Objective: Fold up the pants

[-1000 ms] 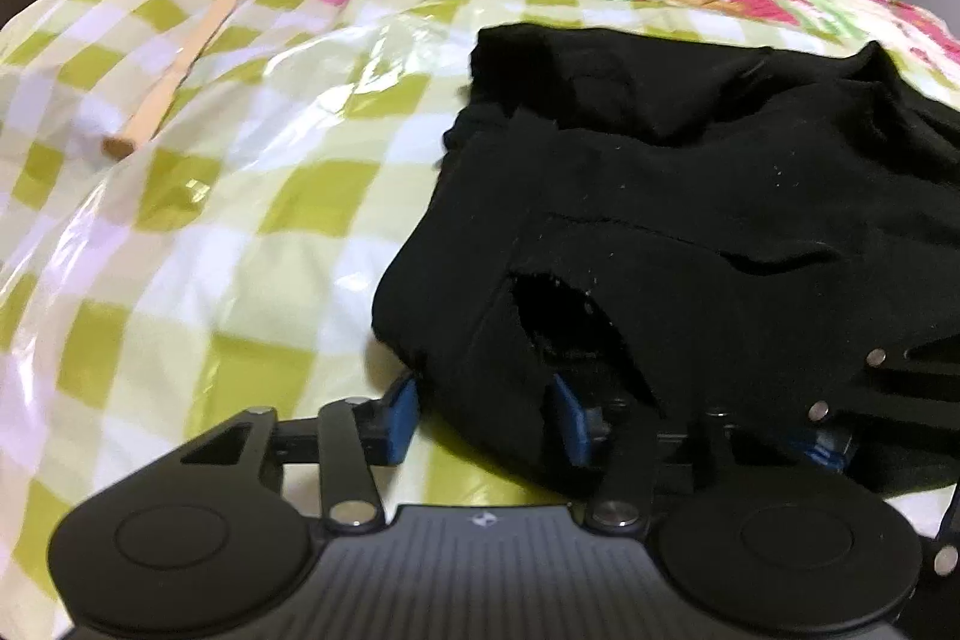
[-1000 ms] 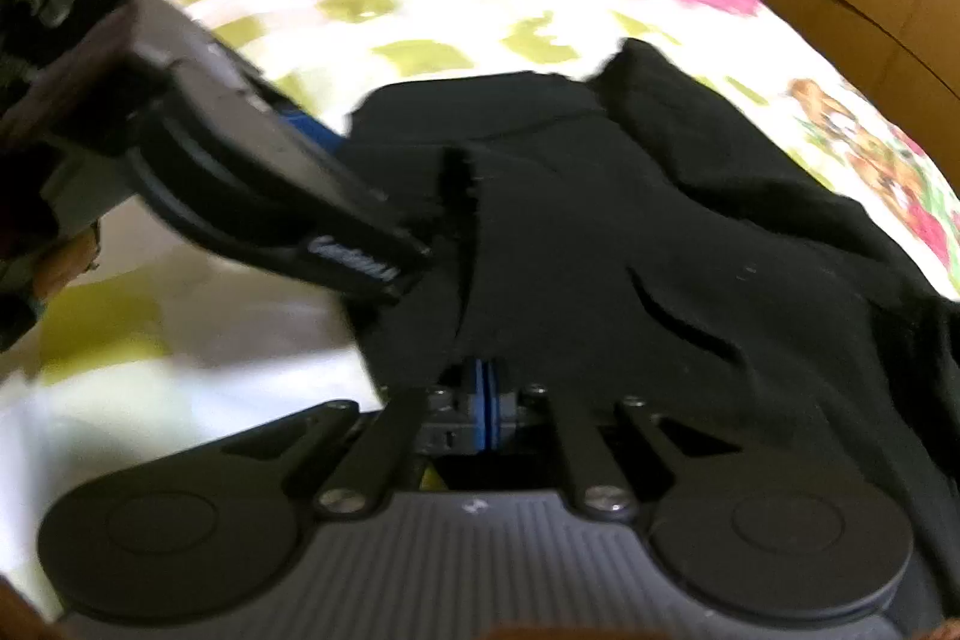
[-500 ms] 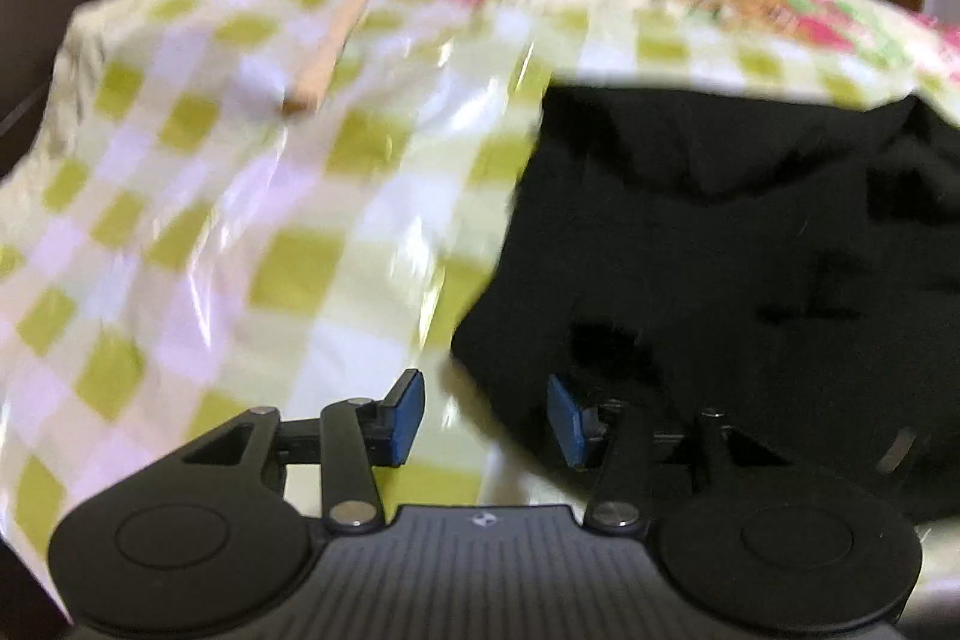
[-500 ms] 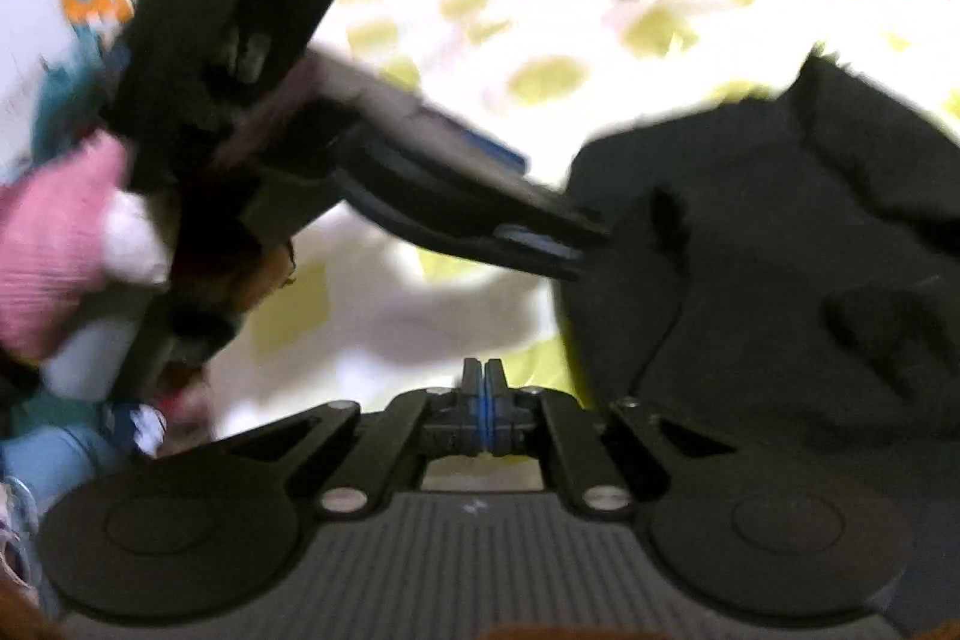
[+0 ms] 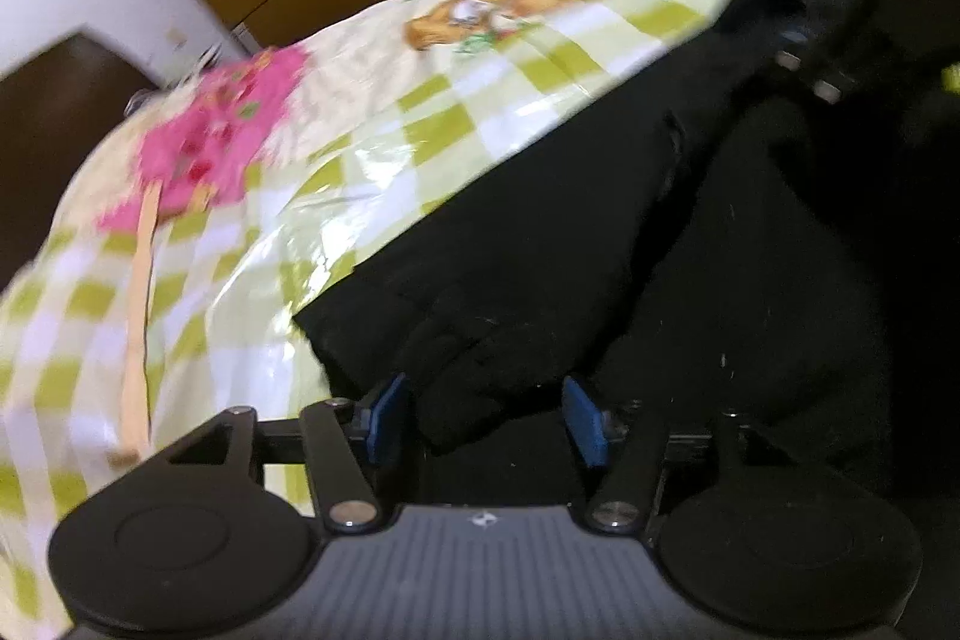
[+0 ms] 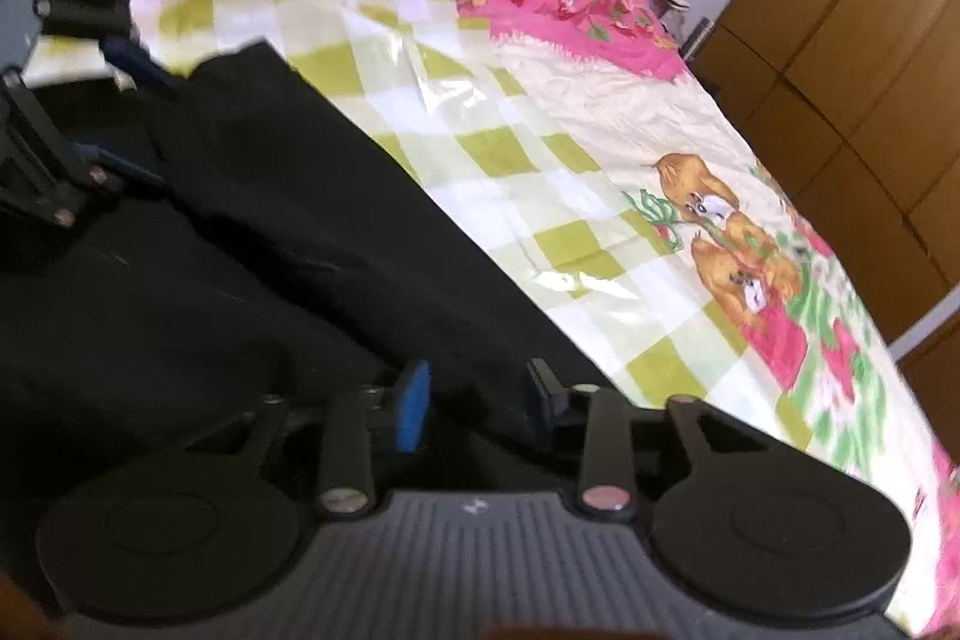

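- Left gripper [image 5: 483,415] and right gripper [image 6: 477,403] are held open, jaws straddling black pants [image 5: 600,250] edge.
- Grasp step is judged underway; closing on fabric is needed next.

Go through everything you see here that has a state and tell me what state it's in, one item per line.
left gripper: open, a bunched fold of cloth between its fingers, not clamped
right gripper: open, over the cloth's edge
black pants: lying rumpled on the bed, not neatly folded
checked bed cover: spread out, glossy and wrinkled
wooden stick: lying flat on the cover, apart from the pants
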